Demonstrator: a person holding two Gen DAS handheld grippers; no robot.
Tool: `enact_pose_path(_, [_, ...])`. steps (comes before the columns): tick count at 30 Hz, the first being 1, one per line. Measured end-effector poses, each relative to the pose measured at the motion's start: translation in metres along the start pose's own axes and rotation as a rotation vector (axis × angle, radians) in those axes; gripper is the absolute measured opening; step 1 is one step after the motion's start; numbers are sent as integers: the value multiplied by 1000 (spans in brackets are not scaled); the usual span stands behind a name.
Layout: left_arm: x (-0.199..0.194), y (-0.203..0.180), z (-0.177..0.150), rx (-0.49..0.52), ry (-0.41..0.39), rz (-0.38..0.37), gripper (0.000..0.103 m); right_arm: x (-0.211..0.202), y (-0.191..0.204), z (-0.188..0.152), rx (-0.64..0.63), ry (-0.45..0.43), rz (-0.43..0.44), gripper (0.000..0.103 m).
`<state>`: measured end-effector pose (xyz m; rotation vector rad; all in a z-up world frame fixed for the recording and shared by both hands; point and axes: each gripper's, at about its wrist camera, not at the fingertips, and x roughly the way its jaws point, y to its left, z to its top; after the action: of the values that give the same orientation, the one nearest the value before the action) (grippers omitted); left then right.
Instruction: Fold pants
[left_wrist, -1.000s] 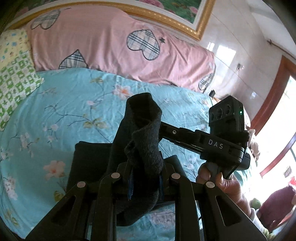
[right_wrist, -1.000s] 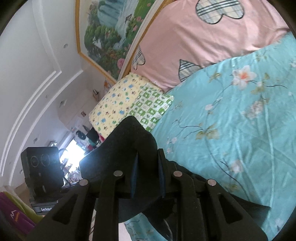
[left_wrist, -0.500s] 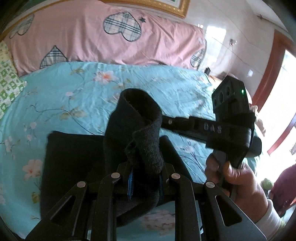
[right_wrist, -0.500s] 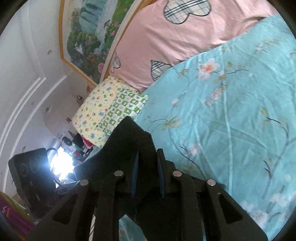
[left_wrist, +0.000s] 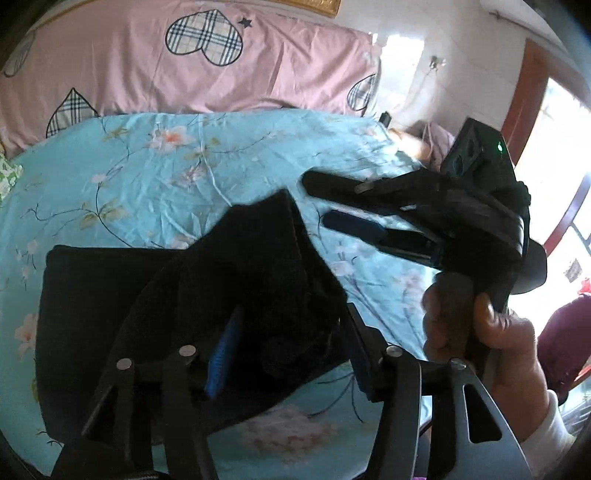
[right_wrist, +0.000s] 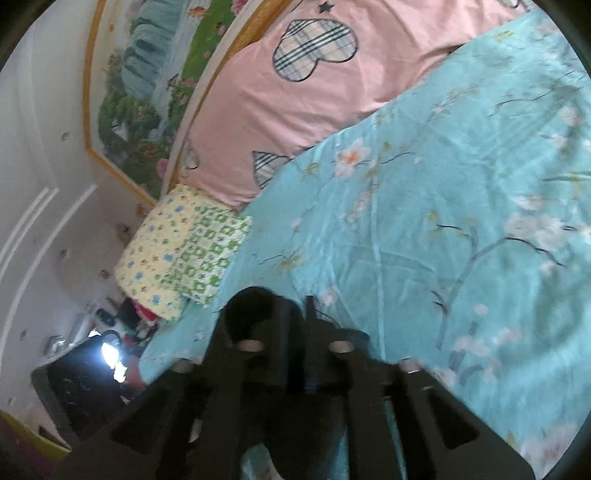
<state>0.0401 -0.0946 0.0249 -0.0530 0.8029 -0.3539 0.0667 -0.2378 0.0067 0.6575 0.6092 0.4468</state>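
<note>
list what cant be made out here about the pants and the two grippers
- Left wrist view: the left gripper hides the near edge of the pants; its jaws are opening, cloth between them.
- Right wrist view: motion blur and dark cloth hide whether the right gripper holds fabric; its jaws are opening.
- Left wrist view: the right gripper's fingers stand apart with nothing between them.
- Both views: the whole outline of the pants is cut off, so the fold count is unclear.

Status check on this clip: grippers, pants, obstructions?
Left gripper opening, black knit pants loose between its fingers. Right gripper opening, empty over the turquoise floral bedsheet. Nothing in the way.
</note>
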Motion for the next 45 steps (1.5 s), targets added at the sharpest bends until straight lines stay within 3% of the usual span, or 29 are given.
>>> enact_pose_path(1, [-3, 0, 0, 5, -6, 2, 59, -4, 1, -2, -1, -11, -7, 82])
enact_pose_path(2, [-8, 0, 0, 8, -17, 5, 60, -9, 4, -3, -4, -27, -11, 86])
enact_pose_path(9, [-42, 28, 1, -43, -68, 19, 66, -32, 25, -9, -41, -65, -37, 86])
enact_pose_path(14, [-53, 58, 2, -91, -88, 76, 67, -32, 37, -16, -55, -61, -94, 86])
enact_pose_path(23, [-54, 112, -11, -224, -64, 136, 69, -25, 51, -38, -62, -36, -182, 86])
enact_pose_path(31, [-49, 140, -20, -281, -46, 146, 69, -11, 60, -52, -88, 10, -259, 86])
enact_pose_path(45, [-38, 158, -25, -338, -6, 103, 71, -9, 47, -59, -15, 23, -253, 86])
